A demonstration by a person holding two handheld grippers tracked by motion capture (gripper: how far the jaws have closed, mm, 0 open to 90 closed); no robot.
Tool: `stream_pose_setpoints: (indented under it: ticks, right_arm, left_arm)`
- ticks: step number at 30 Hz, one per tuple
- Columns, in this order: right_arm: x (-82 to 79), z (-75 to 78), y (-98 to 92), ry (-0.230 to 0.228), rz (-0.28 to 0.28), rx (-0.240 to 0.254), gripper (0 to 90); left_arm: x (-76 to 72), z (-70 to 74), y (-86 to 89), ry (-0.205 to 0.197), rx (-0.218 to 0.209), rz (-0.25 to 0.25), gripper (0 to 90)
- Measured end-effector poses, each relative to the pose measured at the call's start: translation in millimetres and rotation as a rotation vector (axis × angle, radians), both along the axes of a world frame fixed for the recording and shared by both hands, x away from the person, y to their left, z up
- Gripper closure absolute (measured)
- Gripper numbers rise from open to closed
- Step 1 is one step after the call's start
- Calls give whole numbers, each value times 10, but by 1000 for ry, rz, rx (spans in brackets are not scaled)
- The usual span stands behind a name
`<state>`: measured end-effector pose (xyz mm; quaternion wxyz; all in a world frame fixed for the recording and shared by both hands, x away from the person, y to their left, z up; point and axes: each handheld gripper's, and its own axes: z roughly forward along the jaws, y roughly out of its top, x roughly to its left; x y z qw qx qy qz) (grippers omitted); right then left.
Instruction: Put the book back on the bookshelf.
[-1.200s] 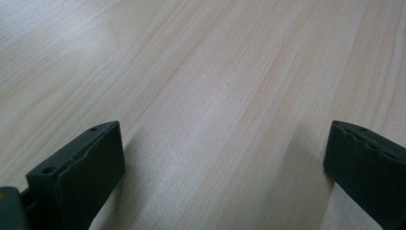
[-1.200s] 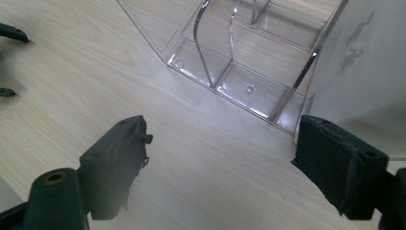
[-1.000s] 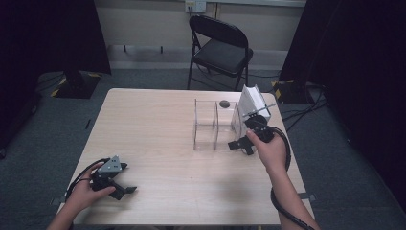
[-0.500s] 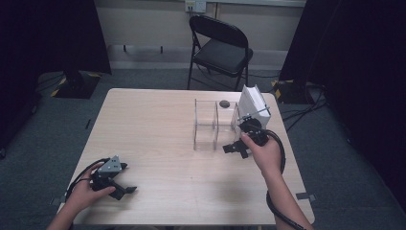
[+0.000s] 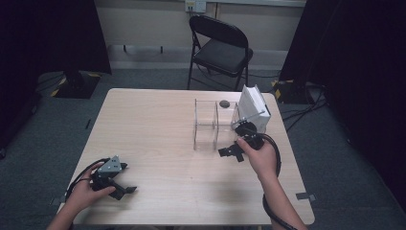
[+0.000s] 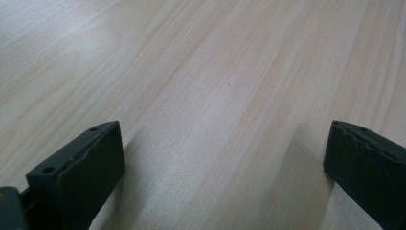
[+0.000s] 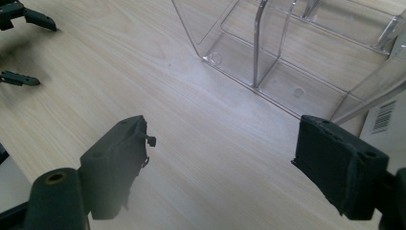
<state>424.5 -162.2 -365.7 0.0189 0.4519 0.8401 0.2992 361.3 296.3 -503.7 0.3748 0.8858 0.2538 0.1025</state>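
Note:
A clear acrylic rack (image 5: pixel 207 125) with upright dividers stands on the right half of the wooden table (image 5: pixel 153 120). At its right end leans a white box (image 5: pixel 253 106), whose barcode label (image 7: pixel 385 116) appears in the right gripper view. My right gripper (image 5: pixel 231 152) hovers just in front of the rack's right end, open with nothing between the jaws (image 7: pixel 220 167). The rack's (image 7: pixel 258 52) empty compartments lie ahead of it. My left gripper (image 5: pixel 122 184) rests near the table's front left corner, open over bare wood (image 6: pixel 222 163).
A small dark round object (image 5: pixel 223 102) lies on the table behind the rack. A black folding chair (image 5: pixel 219 50) stands beyond the far edge. Dark curtains hang at both sides. Cables trail from each gripper.
My right gripper has drifted slightly left and toward the near edge, away from the white box. The left gripper has stayed put.

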Motion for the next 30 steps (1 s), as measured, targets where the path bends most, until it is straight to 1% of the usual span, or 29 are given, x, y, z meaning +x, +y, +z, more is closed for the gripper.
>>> stream_pose_setpoints:
  ticks: [1,4,7,9,11,13,14,17,18,20,24,27,28,29,30]
  right_arm:
    - [-7,-7,7,4,-8,-5,171]
    - [-12,-47,15,-4,5,8,171]
    - [-26,-78,34,9,8,9,171]
    - [-30,-106,44,1,17,14,171]
    - [-45,-118,61,8,9,14,171]
    - [-50,-140,76,10,17,19,171]
    - [-50,-154,84,-2,17,18,171]
    - [-66,-177,113,7,27,15,172]
    - [-68,-190,122,-2,29,17,173]
    - [-77,-210,139,2,37,23,172]
    - [-93,-261,183,1,42,11,173]
    - [-107,-301,204,8,47,30,174]
    - [-106,-319,206,-1,57,39,174]
    - [-110,-336,216,-2,55,51,174]
    - [-118,-346,227,7,51,47,175]
  left_arm:
    - [-1,5,2,2,7,0,0]
    - [0,-1,0,0,-1,0,0]
    - [0,0,0,0,0,0,0]
    - [0,0,0,0,0,0,0]
    - [0,0,0,0,0,0,0]
    - [0,0,0,1,0,-1,0]
    - [0,0,0,0,0,0,0]
    - [-1,3,1,1,4,0,0]
    - [-1,2,1,1,3,0,0]
    - [0,1,1,1,1,-1,0]
    - [0,0,0,0,-1,0,0]
    - [-1,3,1,1,4,1,0]
    - [0,-1,-1,0,-1,1,0]
    - [0,0,0,0,0,0,0]
    - [0,0,0,0,0,0,0]
